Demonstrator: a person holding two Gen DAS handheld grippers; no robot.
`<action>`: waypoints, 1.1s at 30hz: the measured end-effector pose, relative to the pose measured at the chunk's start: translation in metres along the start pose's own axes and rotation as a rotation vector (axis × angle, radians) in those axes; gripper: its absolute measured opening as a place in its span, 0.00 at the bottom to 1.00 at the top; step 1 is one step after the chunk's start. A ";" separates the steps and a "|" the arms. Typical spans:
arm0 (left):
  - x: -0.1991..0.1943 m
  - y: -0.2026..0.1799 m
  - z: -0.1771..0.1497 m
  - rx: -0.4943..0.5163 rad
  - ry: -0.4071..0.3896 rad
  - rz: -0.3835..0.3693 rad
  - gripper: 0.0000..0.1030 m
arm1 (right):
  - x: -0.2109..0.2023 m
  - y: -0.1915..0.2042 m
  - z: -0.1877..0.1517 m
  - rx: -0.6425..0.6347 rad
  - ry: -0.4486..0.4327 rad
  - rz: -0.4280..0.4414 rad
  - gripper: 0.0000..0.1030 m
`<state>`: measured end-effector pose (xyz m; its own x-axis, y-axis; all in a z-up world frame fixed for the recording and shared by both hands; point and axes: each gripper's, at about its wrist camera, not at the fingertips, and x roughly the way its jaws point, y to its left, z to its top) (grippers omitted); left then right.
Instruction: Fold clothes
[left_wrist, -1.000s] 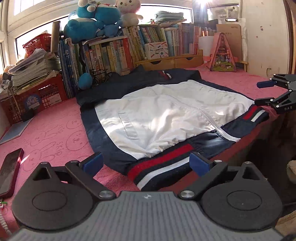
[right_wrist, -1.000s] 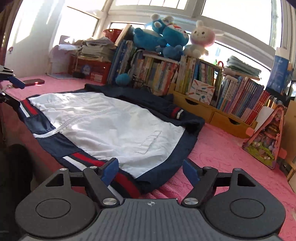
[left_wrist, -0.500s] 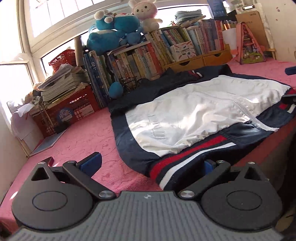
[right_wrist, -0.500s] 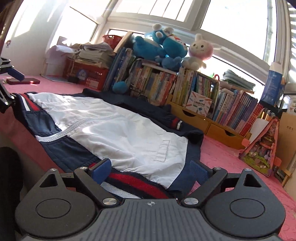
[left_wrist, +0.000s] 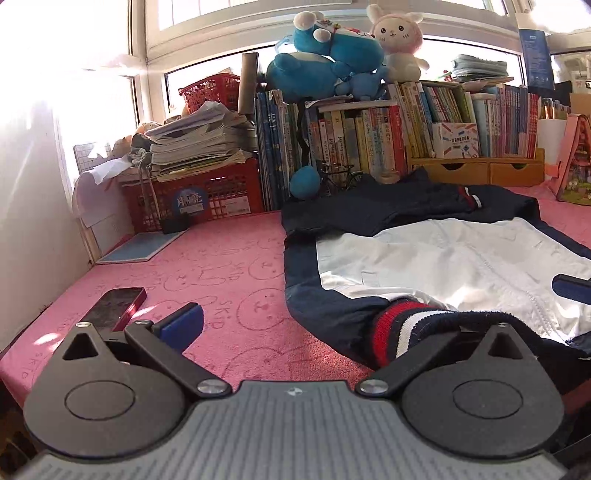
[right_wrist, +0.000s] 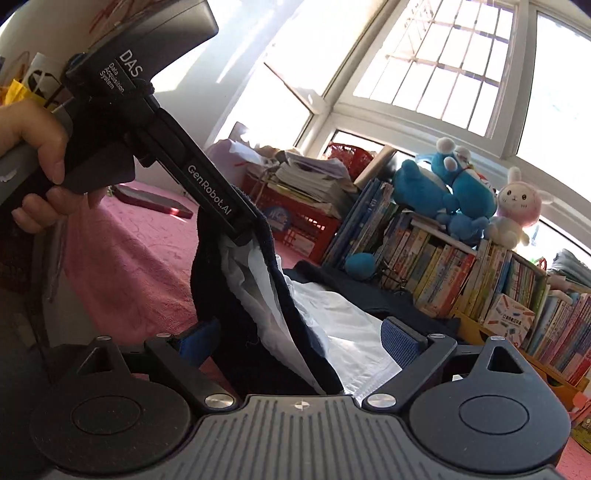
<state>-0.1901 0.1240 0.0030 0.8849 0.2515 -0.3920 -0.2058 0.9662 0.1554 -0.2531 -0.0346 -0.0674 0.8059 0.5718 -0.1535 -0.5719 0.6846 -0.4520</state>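
A navy and white jacket (left_wrist: 443, 258) lies spread on the pink cover (left_wrist: 207, 280). Its red, white and navy striped hem (left_wrist: 395, 328) is draped over the right-hand finger of my left gripper (left_wrist: 314, 328), whose jaws stand wide open. In the right wrist view a hand (right_wrist: 37, 147) holds that left gripper, and one finger (right_wrist: 218, 201) lifts the hem off the bed. The raised hem (right_wrist: 266, 314) hangs down between the blue pads of my right gripper (right_wrist: 301, 341), which is open and not pressing on the cloth. A right fingertip (left_wrist: 570, 288) shows at the left view's edge.
A red phone (left_wrist: 114, 306) lies on the cover near the left gripper. At the back stand a red crate with stacked papers (left_wrist: 195, 192), a row of books (left_wrist: 369, 144), plush toys (left_wrist: 325, 70) and wooden drawers (left_wrist: 476, 171). A white wall bounds the left side.
My left gripper swung left and hooked the jacket hem on one finger, raising it. My right gripper travelled left along the hem to just beside the left one, its jaws widening around the lifted cloth.
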 end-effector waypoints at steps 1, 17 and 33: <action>0.001 -0.001 -0.002 0.019 -0.003 0.024 1.00 | 0.003 -0.001 0.000 -0.008 0.010 -0.044 0.92; -0.020 -0.032 -0.031 0.330 0.040 0.186 1.00 | -0.093 -0.172 -0.066 0.030 0.318 -0.521 0.97; -0.031 -0.056 -0.053 0.586 0.125 -0.051 1.00 | -0.135 -0.166 -0.095 0.193 0.409 -0.238 0.98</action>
<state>-0.2284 0.0648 -0.0420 0.8244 0.2451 -0.5102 0.1316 0.7937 0.5939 -0.2525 -0.2686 -0.0551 0.8891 0.1930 -0.4150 -0.3523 0.8673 -0.3516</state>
